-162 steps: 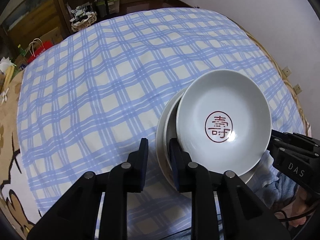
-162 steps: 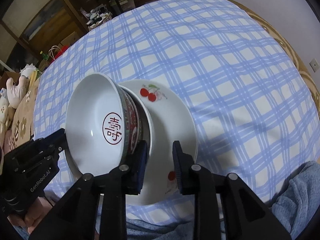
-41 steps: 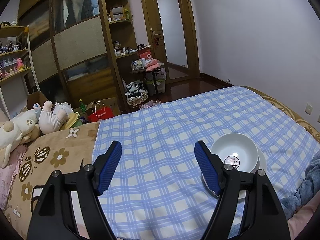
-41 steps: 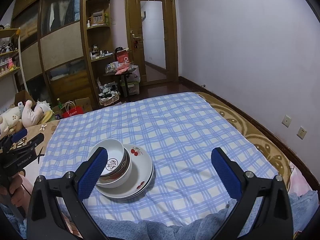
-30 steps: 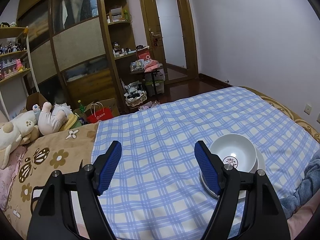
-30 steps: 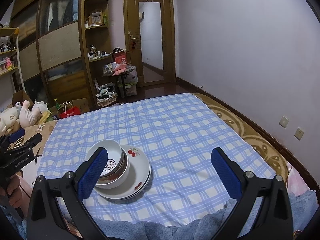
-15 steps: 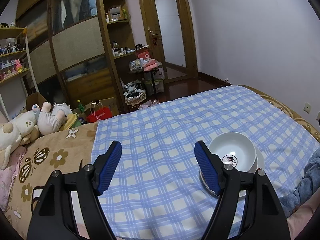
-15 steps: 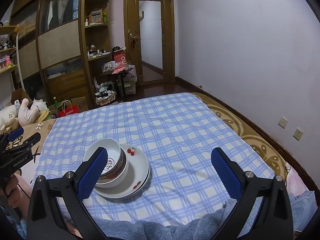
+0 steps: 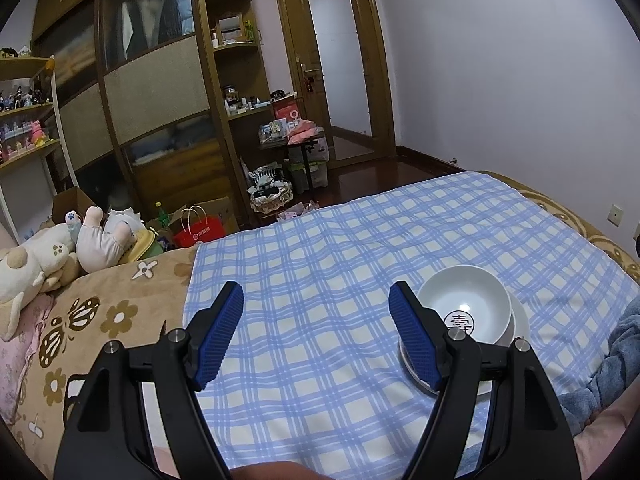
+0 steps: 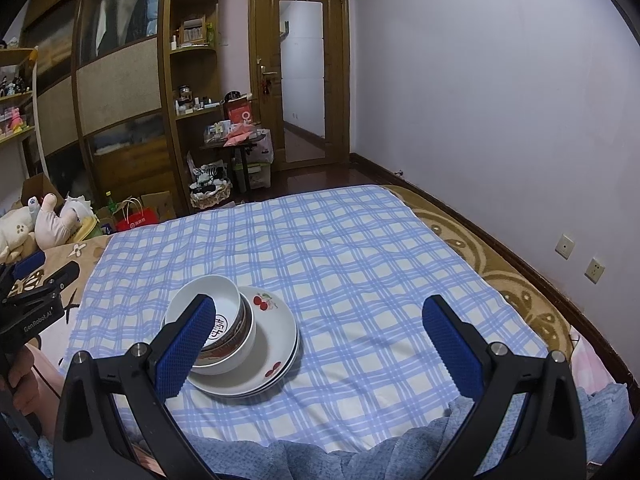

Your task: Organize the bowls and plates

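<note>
Bowls (image 10: 208,320) sat nested on the stacked plates (image 10: 272,344), near edge of the checked cloth (image 10: 340,260). Since a few secs earlier both grippers had pulled well back from the stack: left gripper (image 9: 316,336) and right gripper (image 10: 320,344) hung wide apart w/ nothing between the pads. Stacking prob done.

A: Bowls (image 10: 208,328), count?
B: Two, nested; the inner one bears a red seal mark.
A: Cherry-print plates (image 10: 276,344) under them?
B: Two rims show in the stack.
A: Checked cloth (image 10: 320,248)?
B: One.
A: Red paper bag (image 9: 202,231)?
B: One.
</note>
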`<move>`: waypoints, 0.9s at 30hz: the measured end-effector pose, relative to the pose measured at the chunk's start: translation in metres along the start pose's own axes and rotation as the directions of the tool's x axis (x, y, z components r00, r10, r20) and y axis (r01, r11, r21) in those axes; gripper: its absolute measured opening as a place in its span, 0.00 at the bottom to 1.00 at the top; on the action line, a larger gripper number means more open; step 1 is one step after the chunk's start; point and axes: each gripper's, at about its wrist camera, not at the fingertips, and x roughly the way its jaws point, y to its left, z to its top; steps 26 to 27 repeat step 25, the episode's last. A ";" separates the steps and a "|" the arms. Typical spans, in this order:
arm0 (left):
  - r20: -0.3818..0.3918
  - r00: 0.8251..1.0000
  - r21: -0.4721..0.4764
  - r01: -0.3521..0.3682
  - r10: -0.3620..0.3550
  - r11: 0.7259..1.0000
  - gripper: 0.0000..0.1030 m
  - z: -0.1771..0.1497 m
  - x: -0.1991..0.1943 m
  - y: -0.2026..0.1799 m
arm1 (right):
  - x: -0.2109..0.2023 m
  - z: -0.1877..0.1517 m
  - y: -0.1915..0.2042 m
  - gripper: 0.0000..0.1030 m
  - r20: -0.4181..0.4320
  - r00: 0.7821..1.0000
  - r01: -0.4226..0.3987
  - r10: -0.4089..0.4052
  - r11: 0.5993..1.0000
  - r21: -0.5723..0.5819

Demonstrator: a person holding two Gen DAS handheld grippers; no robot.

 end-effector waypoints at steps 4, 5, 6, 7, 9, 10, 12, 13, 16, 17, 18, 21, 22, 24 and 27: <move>0.007 1.000 0.012 -0.004 0.004 1.000 0.72 0.000 0.000 -0.001 | 0.000 -0.001 -0.001 1.00 -0.003 1.000 0.000 0.000 1.000 -0.005; 0.010 1.000 0.014 -0.007 0.006 1.000 0.72 0.000 0.000 -0.002 | -0.001 -0.001 -0.001 1.00 -0.004 1.000 -0.002 0.002 1.000 -0.004; 0.012 1.000 0.018 -0.006 0.006 1.000 0.72 0.000 -0.001 -0.003 | 0.000 -0.002 -0.003 1.00 -0.005 1.000 -0.002 0.002 1.000 -0.005; 0.013 1.000 0.022 -0.006 0.005 1.000 0.72 0.000 0.000 -0.004 | 0.000 -0.002 -0.002 1.00 -0.006 1.000 -0.002 0.002 1.000 -0.006; 0.011 1.000 0.028 -0.005 0.005 1.000 0.73 -0.001 0.000 -0.006 | 0.000 -0.002 -0.002 1.00 -0.006 1.000 -0.001 0.001 1.000 -0.005; 0.010 1.000 0.025 -0.005 0.004 1.000 0.73 0.000 0.000 -0.007 | 0.000 -0.002 -0.003 1.00 -0.006 1.000 -0.001 0.001 1.000 -0.006; 0.007 1.000 0.022 -0.002 0.002 1.000 0.73 0.000 0.001 -0.007 | 0.000 -0.002 -0.002 1.00 -0.006 1.000 -0.001 0.001 1.000 -0.006; 0.007 1.000 0.025 -0.002 0.002 1.000 0.73 0.000 0.001 -0.007 | 0.000 -0.001 -0.002 1.00 -0.006 1.000 -0.002 0.002 1.000 -0.006; 0.013 1.000 0.029 -0.003 0.003 1.000 0.73 -0.001 0.000 -0.006 | 0.000 -0.002 -0.002 1.00 -0.007 1.000 -0.002 0.002 1.000 -0.005; 0.014 1.000 0.029 -0.004 0.003 1.000 0.73 -0.001 0.000 -0.007 | 0.000 -0.002 -0.003 1.00 -0.007 1.000 -0.002 0.002 1.000 -0.006; 0.011 1.000 0.029 -0.004 0.003 1.000 0.73 -0.001 0.001 -0.007 | 0.001 -0.001 -0.001 1.00 -0.006 1.000 -0.001 0.001 1.000 -0.007; 0.009 1.000 0.027 -0.007 0.007 1.000 0.73 -0.002 0.001 -0.007 | 0.000 0.000 -0.001 1.00 -0.006 1.000 -0.001 0.001 1.000 -0.007; 0.008 1.000 0.026 -0.006 0.005 1.000 0.73 -0.002 0.001 -0.006 | 0.000 -0.001 -0.002 1.00 -0.006 1.000 -0.001 0.001 1.000 -0.007; 0.011 1.000 0.025 -0.006 0.005 1.000 0.73 -0.001 0.000 -0.007 | 0.000 0.000 -0.001 1.00 -0.007 1.000 -0.001 0.001 1.000 -0.007; 0.012 1.000 0.025 -0.007 0.007 1.000 0.73 -0.002 0.001 -0.007 | 0.001 0.000 -0.001 1.00 -0.006 1.000 -0.001 0.001 1.000 -0.007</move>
